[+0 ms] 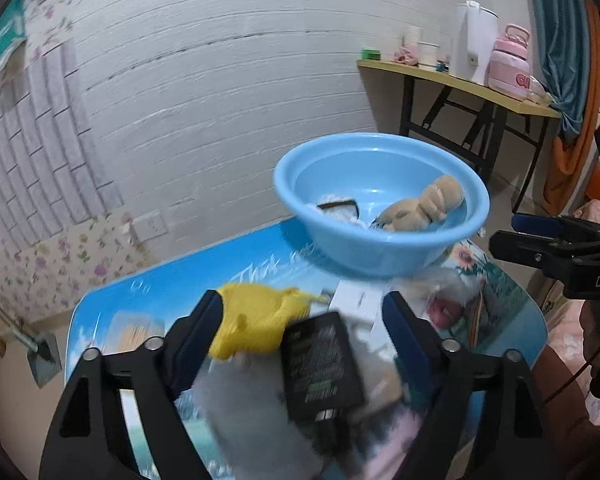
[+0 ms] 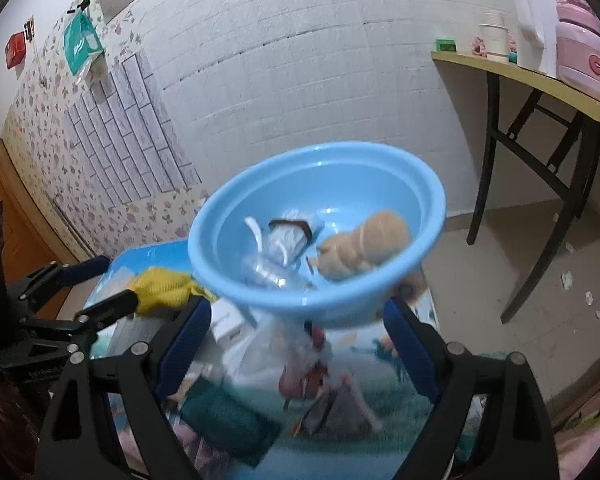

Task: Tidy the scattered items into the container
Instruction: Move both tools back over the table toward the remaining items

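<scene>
Between my left gripper's (image 1: 302, 320) spread fingers lie a yellow toy (image 1: 256, 320) and black packet (image 1: 320, 364), while my right gripper (image 2: 298, 328), likewise apart and empty, faces the blue basin (image 2: 236, 276), ready for loading.

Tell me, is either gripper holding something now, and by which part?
Nothing is held. The left gripper and the right gripper are both open above the table, with the yellow cloth and other items loose below.
</scene>
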Action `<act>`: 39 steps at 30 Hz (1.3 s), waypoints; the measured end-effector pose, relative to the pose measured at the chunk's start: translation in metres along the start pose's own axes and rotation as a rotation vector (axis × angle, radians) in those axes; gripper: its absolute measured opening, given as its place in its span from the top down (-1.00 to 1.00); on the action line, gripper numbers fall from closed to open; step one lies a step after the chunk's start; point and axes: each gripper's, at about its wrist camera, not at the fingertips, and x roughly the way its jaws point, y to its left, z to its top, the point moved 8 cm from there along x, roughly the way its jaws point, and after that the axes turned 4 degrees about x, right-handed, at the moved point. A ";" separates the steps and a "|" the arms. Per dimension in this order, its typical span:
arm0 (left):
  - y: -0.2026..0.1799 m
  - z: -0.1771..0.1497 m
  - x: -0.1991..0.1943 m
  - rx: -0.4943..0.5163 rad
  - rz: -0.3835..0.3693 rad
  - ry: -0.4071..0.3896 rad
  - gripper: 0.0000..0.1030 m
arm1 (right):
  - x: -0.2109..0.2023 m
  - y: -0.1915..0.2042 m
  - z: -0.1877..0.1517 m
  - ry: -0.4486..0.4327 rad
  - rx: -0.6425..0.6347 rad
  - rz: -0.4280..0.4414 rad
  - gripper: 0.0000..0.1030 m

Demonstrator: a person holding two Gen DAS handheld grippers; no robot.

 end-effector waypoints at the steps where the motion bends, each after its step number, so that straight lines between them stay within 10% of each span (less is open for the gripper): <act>1: 0.003 -0.006 -0.005 -0.010 0.005 0.002 -0.70 | -0.002 0.001 -0.004 0.005 -0.002 -0.002 -0.73; 39: 0.025 -0.113 -0.009 -0.150 0.028 0.149 -0.77 | -0.008 0.012 -0.067 0.127 -0.016 -0.069 -0.73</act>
